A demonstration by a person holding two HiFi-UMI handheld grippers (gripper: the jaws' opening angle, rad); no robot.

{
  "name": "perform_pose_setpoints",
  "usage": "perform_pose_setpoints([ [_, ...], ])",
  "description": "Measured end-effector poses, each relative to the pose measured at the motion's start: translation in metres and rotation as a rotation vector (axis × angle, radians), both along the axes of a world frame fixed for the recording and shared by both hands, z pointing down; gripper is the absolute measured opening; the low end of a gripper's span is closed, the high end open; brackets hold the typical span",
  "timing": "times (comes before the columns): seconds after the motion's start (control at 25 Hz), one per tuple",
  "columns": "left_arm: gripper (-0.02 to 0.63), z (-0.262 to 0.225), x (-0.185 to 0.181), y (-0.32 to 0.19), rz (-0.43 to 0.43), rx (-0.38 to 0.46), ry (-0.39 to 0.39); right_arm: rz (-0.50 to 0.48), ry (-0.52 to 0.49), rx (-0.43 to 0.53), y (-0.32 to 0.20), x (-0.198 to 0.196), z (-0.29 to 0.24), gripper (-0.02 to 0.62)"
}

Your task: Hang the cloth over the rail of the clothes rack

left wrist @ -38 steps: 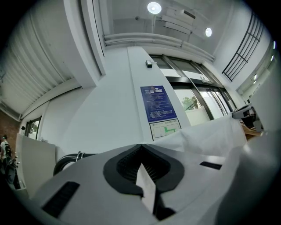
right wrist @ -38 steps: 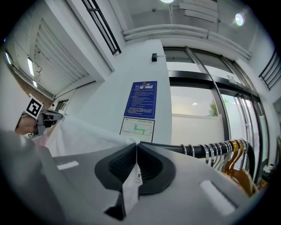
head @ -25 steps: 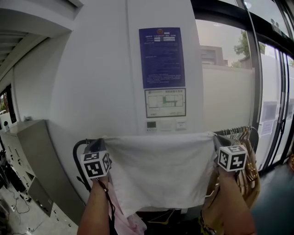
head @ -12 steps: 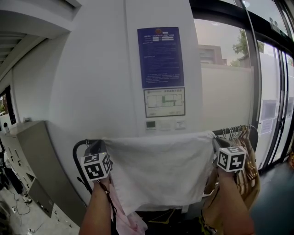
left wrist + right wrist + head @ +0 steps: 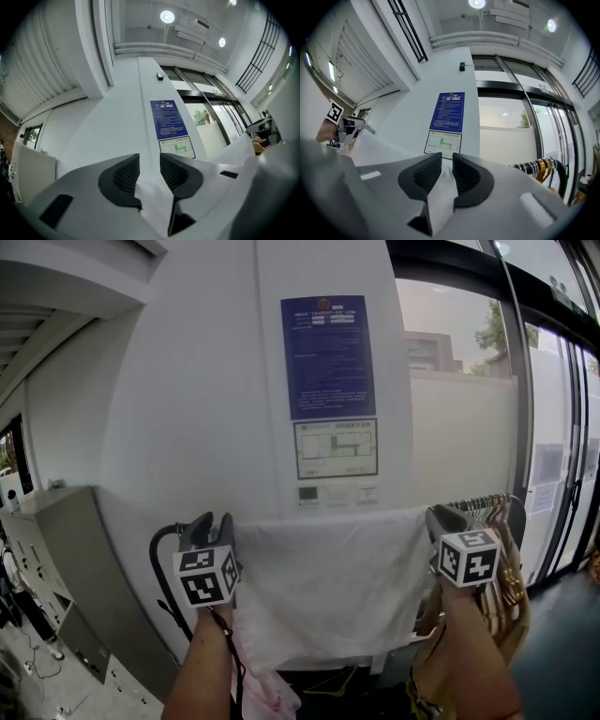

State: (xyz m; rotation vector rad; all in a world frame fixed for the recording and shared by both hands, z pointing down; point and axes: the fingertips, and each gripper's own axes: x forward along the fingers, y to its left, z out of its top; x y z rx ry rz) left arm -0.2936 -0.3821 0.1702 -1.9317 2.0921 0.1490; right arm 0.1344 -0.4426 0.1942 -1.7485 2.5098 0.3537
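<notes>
L gripper [image 5: 149, 160] & R gripper [image 5: 446, 160] jaws opening, spread; white cloth [image 5: 328, 587] corners lie loose betw. each pair's fingers [image 5: 123, 176], not pinched.

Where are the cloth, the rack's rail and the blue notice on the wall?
cloth [image 5: 328, 587], head view, middle of the hanging front panel.
rack's rail [image 5: 153, 559], head view, black bend at its left end.
blue notice [image 5: 327, 357], head view, centre of the sheet.
</notes>
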Motion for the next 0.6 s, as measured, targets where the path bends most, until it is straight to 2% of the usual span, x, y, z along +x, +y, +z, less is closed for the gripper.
perform_pose_setpoints([
  [0.16, 0.126, 0.005, 0.040, -0.011, 0.067, -0.025, -0.033, -0.052, 0.033, -0.014, 0.001, -0.029, -0.005, 0.063],
  [0.28, 0.126, 0.012, 0.057, -0.021, 0.091, -0.054, -0.044, -0.066, 0.056, -0.045, -0.005, -0.041, 0.000, 0.063],
  [0.44, 0.126, 0.023, 0.053, -0.033, 0.082, -0.100, -0.033, -0.036, 0.052, -0.085, -0.017, -0.028, 0.007, 0.063],
  [0.6, 0.126, 0.027, 0.048, -0.035, 0.080, -0.104, -0.016, -0.004, 0.033, -0.095, -0.023, -0.011, 0.009, 0.061],
])
